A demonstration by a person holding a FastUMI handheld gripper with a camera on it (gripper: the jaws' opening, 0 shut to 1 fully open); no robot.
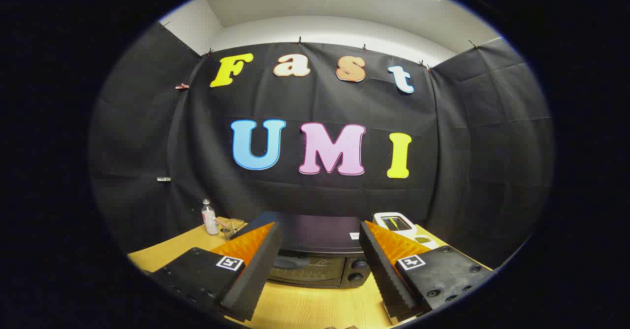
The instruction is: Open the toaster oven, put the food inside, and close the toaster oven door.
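Toaster oven (pixel 315 257) shut, beyond open tongs (pixel 320 250).

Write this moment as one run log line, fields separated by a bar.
stage: approach | gripper: open, holding nothing | toaster oven: on table, ahead between the fingers, door looks closed | bottle: beyond left finger

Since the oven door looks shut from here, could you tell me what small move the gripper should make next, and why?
Probably ease the gripper forward and down toward the top edge of the toaster oven door. The jaws stand open with nothing between them, the oven sits just ahead of them on the wooden table, and its door appears closed, so opening comes first.
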